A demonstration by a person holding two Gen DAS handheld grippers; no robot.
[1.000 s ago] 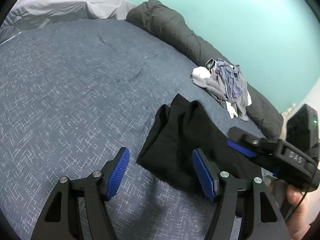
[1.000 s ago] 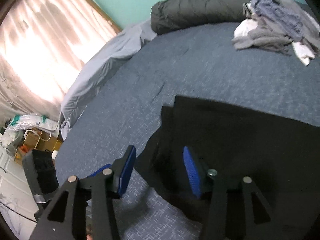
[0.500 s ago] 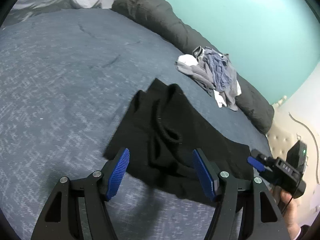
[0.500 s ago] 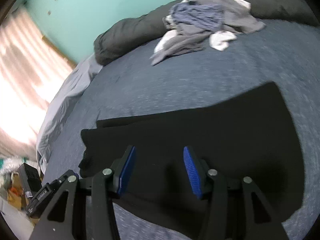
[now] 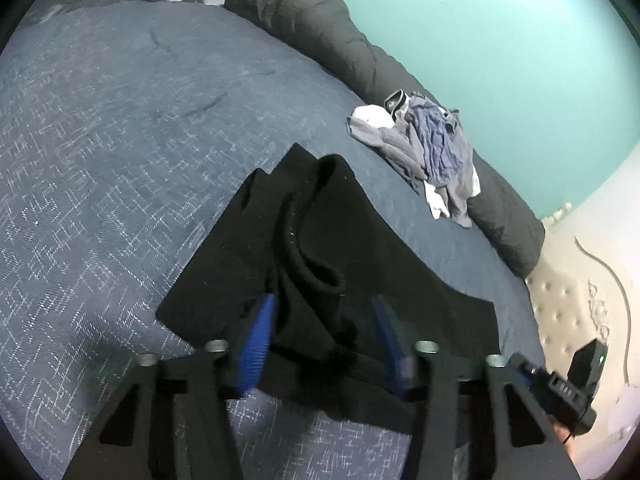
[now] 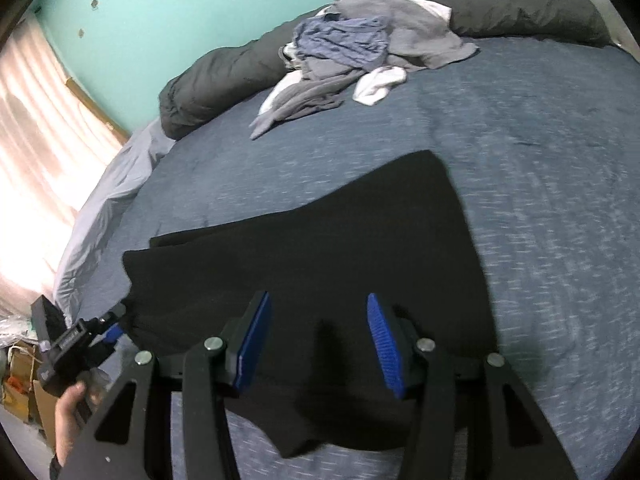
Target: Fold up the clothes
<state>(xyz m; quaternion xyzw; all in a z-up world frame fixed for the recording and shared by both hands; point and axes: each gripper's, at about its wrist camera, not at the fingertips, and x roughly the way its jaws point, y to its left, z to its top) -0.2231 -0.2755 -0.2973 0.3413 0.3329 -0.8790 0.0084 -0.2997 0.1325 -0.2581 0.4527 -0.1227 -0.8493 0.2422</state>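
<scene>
Hovering over the black garment (image 5: 320, 248), both grippers' fingers (image 6: 256, 344) spread apart, empty.

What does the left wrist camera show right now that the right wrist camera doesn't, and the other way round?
Only the left wrist view shows the raised folds at one end of the black garment, a tufted headboard and the right gripper at the frame's edge. Only the right wrist view shows the curtain, cardboard boxes on the floor, the garment's flatter end and the left gripper with the hand holding it. Both show the blue bedspread, the pile of clothes, the dark rolled blanket and the teal wall.
</scene>
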